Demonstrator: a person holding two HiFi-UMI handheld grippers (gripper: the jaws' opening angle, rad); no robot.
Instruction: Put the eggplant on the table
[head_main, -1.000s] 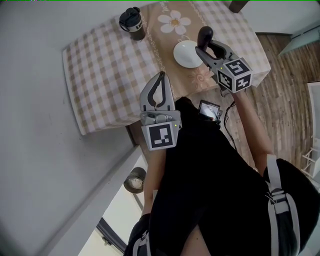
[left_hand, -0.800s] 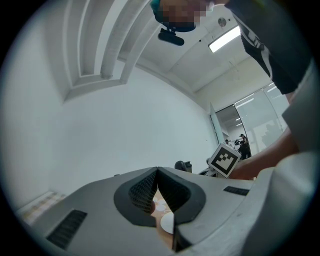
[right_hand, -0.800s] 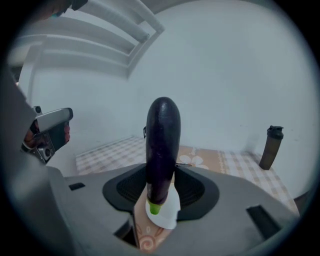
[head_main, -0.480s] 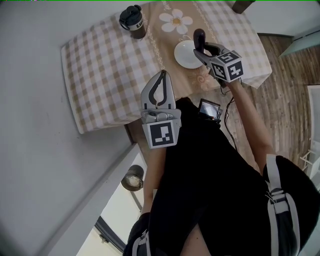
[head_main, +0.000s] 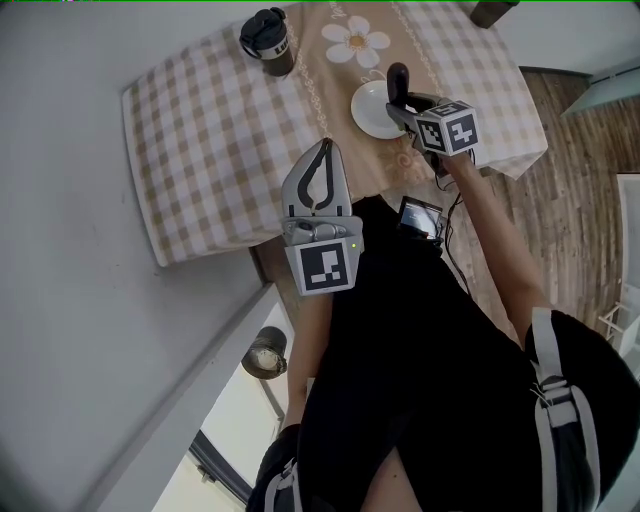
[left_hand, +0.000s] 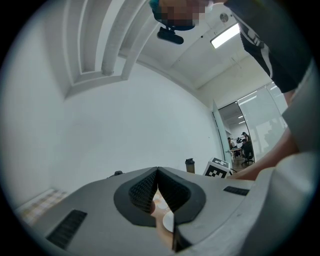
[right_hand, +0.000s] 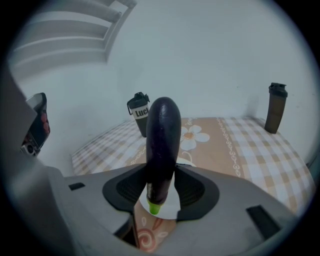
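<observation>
A dark purple eggplant (right_hand: 161, 145) with a green stem end stands upright between the pads of my right gripper (right_hand: 161, 187), which is shut on it. In the head view the eggplant (head_main: 397, 82) sticks up out of the right gripper (head_main: 405, 103) just over the white plate (head_main: 372, 112) on the checked tablecloth (head_main: 210, 150). My left gripper (head_main: 320, 172) hangs over the table's near edge, pointing level; in the left gripper view its pads (left_hand: 170, 190) meet at the tips with nothing between them (left_hand: 157, 172).
A dark travel mug (head_main: 266, 40) stands at the table's far left, also seen as the mug (right_hand: 138, 112) in the right gripper view. A dark bottle (right_hand: 275, 106) stands at the far right corner. Wooden floor (head_main: 570, 180) lies right of the table, a grey wall (head_main: 70, 300) left.
My right gripper has sunk with the eggplant toward the white plate and shifted slightly left, rolling a little. The left gripper has stayed in place.
</observation>
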